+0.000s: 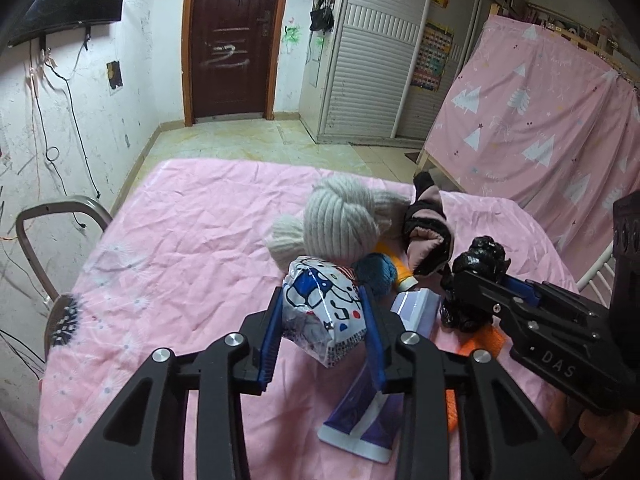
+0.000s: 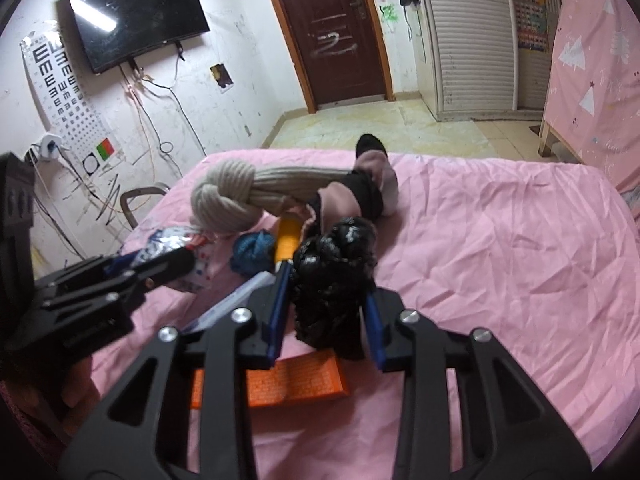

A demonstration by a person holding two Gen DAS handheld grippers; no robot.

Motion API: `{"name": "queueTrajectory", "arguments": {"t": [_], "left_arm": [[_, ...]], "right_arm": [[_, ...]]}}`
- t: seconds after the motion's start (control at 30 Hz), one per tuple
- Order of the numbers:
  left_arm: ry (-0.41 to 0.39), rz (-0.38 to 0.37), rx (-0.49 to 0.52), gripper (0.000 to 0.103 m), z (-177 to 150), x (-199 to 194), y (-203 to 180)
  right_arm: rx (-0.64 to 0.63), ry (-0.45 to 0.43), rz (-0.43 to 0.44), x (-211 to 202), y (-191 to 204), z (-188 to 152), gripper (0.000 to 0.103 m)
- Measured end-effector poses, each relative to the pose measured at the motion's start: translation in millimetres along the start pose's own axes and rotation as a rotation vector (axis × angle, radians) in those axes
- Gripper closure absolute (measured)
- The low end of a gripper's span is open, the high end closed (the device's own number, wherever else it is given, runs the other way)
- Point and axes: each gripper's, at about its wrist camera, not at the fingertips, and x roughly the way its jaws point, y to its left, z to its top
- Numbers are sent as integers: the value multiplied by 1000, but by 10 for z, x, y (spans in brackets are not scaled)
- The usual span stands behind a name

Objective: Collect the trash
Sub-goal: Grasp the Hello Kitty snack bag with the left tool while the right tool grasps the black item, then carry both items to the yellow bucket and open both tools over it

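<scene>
A crumpled printed wrapper (image 1: 324, 316) is clamped between the fingers of the left gripper (image 1: 322, 320), lifted above the pink sheet (image 1: 180, 240). To its right, a crumpled black bag (image 2: 332, 276) is pinched by the right gripper (image 2: 326, 308), with an orange box (image 2: 296, 380) beneath.

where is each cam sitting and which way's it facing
Left wrist: on the left gripper, facing the brown door; its fingers grip a crinkled printed wrapper.
Right wrist: on the right gripper, facing the same door; its fingers grip a crumpled black plastic bag.
Shared: pink bedsheet, knotted beige knit scarf, and each other's gripper.
</scene>
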Motion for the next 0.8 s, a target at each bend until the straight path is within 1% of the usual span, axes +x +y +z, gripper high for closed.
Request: {"name": "queueTrajectory", "arguments": {"t": [0.2,0.47,0.8], "left_arm": [[-51,2,15,76,9,-285,-67],[-115,-19,65,76,7,-618,-377],[-141,-49,136,76,-15,-778,-825]], "right_arm": [[-8,-76,0,-325,2,31,71],[1,-157,-11,-758,-94,-25,71],[42,-236,-50,-1246,-395,-152,71]]}}
